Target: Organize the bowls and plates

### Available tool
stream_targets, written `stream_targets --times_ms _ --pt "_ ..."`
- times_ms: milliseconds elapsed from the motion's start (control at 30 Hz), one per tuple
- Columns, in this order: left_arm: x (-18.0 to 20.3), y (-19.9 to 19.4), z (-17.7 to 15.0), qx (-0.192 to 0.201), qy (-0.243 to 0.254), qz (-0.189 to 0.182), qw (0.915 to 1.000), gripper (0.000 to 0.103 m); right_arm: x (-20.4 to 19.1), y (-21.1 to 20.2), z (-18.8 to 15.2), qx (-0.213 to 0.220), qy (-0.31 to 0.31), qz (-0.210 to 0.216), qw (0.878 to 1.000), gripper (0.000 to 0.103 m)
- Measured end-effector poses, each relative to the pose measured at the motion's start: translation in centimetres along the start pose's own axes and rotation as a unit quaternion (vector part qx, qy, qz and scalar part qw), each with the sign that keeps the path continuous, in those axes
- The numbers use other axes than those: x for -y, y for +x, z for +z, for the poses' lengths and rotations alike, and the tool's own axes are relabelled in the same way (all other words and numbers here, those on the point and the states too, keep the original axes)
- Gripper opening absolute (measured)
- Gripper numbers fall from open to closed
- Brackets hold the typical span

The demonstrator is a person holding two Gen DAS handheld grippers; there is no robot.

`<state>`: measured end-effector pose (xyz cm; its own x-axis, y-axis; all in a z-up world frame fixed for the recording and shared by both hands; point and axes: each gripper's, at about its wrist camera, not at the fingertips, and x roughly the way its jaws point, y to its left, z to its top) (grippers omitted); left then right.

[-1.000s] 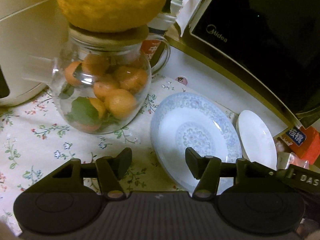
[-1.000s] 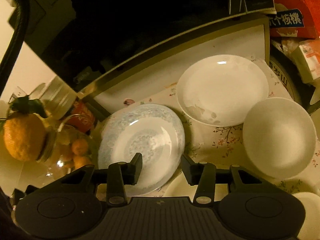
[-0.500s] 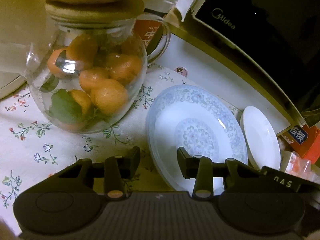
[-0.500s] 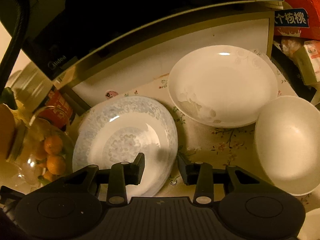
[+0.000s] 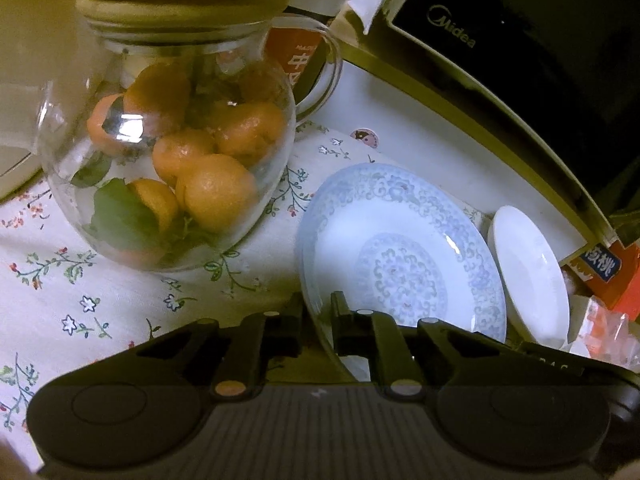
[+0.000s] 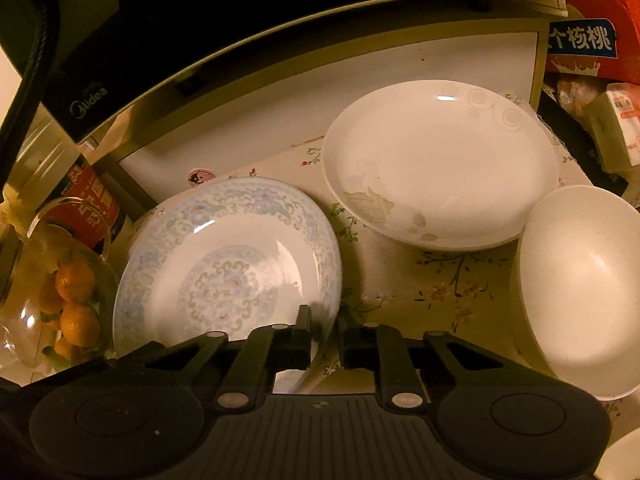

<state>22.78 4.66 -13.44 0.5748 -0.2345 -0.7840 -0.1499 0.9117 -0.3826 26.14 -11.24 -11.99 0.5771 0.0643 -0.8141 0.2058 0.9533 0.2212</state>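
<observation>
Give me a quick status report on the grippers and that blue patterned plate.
Left gripper and right gripper both shut on opposite rims of the blue patterned plate. Glass jar of oranges close on its left, white plate on its right.

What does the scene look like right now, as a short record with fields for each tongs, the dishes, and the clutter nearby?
left tongs: closed on the near left rim of the blue-patterned plate
right tongs: closed on the same plate's near right rim
other dishes: white floral plate behind and to the right; white bowl at far right
surface: floral tablecloth
clutter: glass teapot of tangerines left of the patterned plate; Midea microwave behind; red walnut-drink carton
</observation>
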Motion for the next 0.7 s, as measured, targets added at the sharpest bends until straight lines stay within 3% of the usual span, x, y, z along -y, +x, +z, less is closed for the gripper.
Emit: stream_targets --times_ms 700 --pt "1.2 -4.1 0.1 0.007 0.007 -0.012 0.9999 0.012 0.1 -3.8 0.9 0.015 -0.020 0.006 1.000 0.012"
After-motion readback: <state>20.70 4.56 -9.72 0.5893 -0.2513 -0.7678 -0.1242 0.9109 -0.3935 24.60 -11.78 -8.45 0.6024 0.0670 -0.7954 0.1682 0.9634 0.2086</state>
